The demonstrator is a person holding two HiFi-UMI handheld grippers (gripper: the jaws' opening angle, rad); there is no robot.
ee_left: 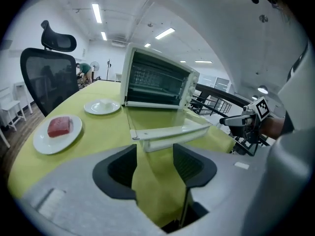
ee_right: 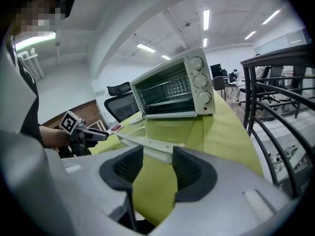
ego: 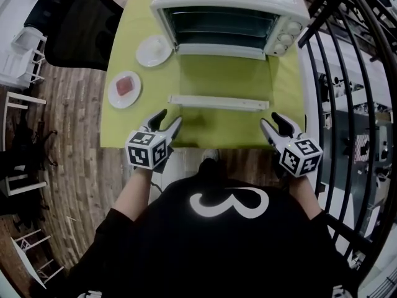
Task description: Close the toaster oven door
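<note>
A white toaster oven (ego: 229, 14) stands at the far end of the green table (ego: 282, 82). Its glass door (ego: 223, 82) lies folded down flat, with the white handle bar (ego: 218, 102) toward me. The oven also shows in the left gripper view (ee_left: 157, 80) and the right gripper view (ee_right: 174, 90). My left gripper (ego: 166, 120) hovers over the table's near edge, left of the handle, open and empty. My right gripper (ego: 275, 124) hovers over the near right corner, open and empty. In both gripper views the handle (ee_left: 170, 133) (ee_right: 150, 145) lies just beyond the jaws.
A plate with a red piece of meat (ego: 124, 89) and another white plate (ego: 154, 50) sit on the table's left side. A black office chair (ego: 80, 23) stands to the left. A black metal railing (ego: 347, 73) runs along the right.
</note>
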